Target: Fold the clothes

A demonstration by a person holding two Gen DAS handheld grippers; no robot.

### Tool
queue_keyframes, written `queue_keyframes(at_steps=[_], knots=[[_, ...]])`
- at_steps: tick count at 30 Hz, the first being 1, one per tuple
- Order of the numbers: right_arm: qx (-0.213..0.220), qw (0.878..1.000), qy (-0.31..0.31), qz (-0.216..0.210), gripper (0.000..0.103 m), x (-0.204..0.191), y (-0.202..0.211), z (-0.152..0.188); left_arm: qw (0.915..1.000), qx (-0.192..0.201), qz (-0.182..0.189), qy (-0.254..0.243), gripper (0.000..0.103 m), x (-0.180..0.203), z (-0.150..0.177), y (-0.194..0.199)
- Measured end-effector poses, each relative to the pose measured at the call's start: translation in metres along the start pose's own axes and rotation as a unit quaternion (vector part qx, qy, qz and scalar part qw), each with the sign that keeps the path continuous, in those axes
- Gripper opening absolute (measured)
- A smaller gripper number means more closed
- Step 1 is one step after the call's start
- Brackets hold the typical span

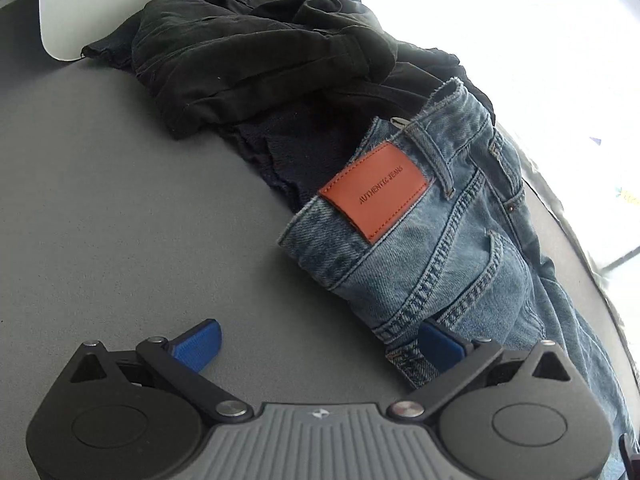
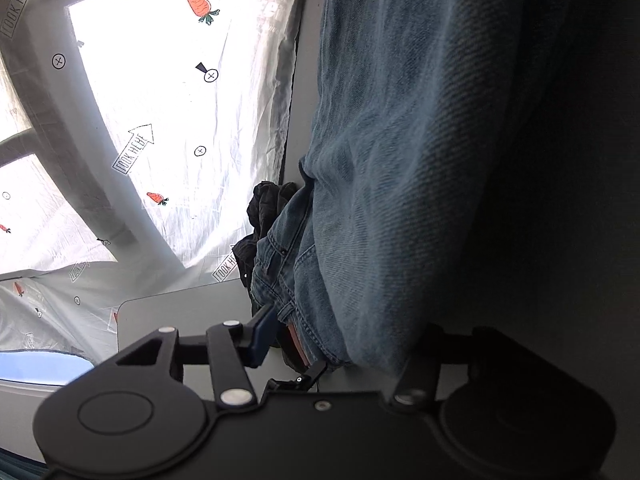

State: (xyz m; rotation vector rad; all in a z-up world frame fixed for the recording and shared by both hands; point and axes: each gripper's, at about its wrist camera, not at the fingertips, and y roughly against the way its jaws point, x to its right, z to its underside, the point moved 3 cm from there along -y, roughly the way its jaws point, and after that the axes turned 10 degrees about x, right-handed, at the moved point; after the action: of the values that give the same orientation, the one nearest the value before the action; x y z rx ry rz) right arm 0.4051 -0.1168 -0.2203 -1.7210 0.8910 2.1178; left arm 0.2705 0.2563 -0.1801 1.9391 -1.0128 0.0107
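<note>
In the left wrist view, the left gripper (image 1: 318, 344) points down at the grey table (image 1: 120, 200) with its two blue fingers wide apart. The left finger pad (image 1: 198, 344) stands over bare table. The right finger pad (image 1: 438, 346) lies against the lower edge of the jeans (image 1: 440, 240), at the seam, but nothing is between the jaws, so the gripper holds nothing. The jeans lie ahead and to the right of this gripper. Their waistband with the brown leather patch (image 1: 374, 194) is the near end, and the long axis runs from there down to the right, past the right finger. Beyond the jeans, further ahead, is a heap of black clothes (image 1: 260, 48), touching the waistband area.

In the right wrist view, the right gripper (image 2: 340, 340) is almost level, and a big fold of denim hangs just in front of it and fills the right half of the picture. Only its left blue finger (image 2: 262, 338) shows; the right finger is hidden behind the cloth and in the dark. The jaws stand partly closed with denim between them, but I cannot tell if the pads press on it. The cloth runs straight ahead from this gripper toward the black clothes (image 2: 268, 204).

I judge that the right hand is nearer to a grip, and the left needs to go slightly right to take the waistband edge.

No containers are visible.
</note>
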Motion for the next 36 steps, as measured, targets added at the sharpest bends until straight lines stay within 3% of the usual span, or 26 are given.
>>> queue_keyframes(at_steps=[1,3,8,10,11,12,14,15,18,19,23,26,29,31,32,36], knots=[[0.012,1.0,0.0,0.013,0.038,0.003,0.002,0.003,0.9999,0.001,0.01,0.013,0.103,0.004,-0.005,-0.008],[0.036,0.999,-0.002,0.038,0.014,0.01,0.008,0.008,0.9992,0.002,0.021,0.032,0.103,0.006,-0.012,-0.016],[0.059,0.996,0.031,0.065,0.008,0.002,0.014,0.014,0.997,0.016,0.032,0.068,0.098,0.006,-0.028,-0.032],[0.061,0.994,0.05,0.071,0.007,-0.007,0.014,0.014,0.9946,0.021,0.037,0.094,0.06,0.002,-0.034,-0.036],[0.063,0.994,0.055,0.072,0.007,-0.01,0.015,0.014,0.9933,0.025,0.04,0.106,0.058,0.0,-0.036,-0.036],[0.064,0.994,0.058,0.071,0.006,-0.011,0.016,0.013,0.9918,0.034,0.051,0.113,0.042,-0.001,-0.038,-0.034],[0.067,0.993,0.064,0.068,0.005,-0.012,0.017,0.012,0.9896,0.055,0.079,0.107,0.025,0.001,-0.039,-0.022],[0.07,0.993,0.07,0.067,0.004,-0.011,0.02,0.012,0.9873,0.067,0.101,0.102,0.022,0.001,-0.041,-0.011],[0.073,0.992,0.088,0.063,0.003,-0.017,0.036,0.014,0.9743,0.091,0.174,0.11,0.022,-0.008,-0.046,0.027],[0.074,0.991,0.094,0.064,0.003,-0.018,0.044,0.015,0.9731,0.09,0.176,0.118,0.022,-0.016,-0.045,0.034],[0.059,0.991,0.078,0.093,0.003,0.006,0.049,0.006,0.9871,0.046,0.099,0.117,0.023,-0.052,-0.018,0.012],[0.039,0.989,0.07,0.12,0.006,0.016,0.046,0.009,0.9837,0.043,0.085,0.152,0.035,-0.064,-0.004,0.004],[0.032,0.988,0.068,0.133,0.015,0.015,0.046,0.008,0.9851,0.041,0.083,0.145,0.05,-0.058,-0.009,0.003],[0.041,0.987,0.072,0.141,0.031,0.012,0.048,0.003,0.9875,0.039,0.082,0.129,0.057,-0.052,-0.011,0.002],[0.048,0.985,0.074,0.149,0.043,0.011,0.054,0.001,0.9889,0.037,0.078,0.121,0.057,-0.048,-0.013,0.001],[0.093,0.977,0.086,0.171,0.044,0.01,0.076,-0.015,0.9946,0.044,0.038,0.086,0.066,-0.037,-0.016,0.003]])
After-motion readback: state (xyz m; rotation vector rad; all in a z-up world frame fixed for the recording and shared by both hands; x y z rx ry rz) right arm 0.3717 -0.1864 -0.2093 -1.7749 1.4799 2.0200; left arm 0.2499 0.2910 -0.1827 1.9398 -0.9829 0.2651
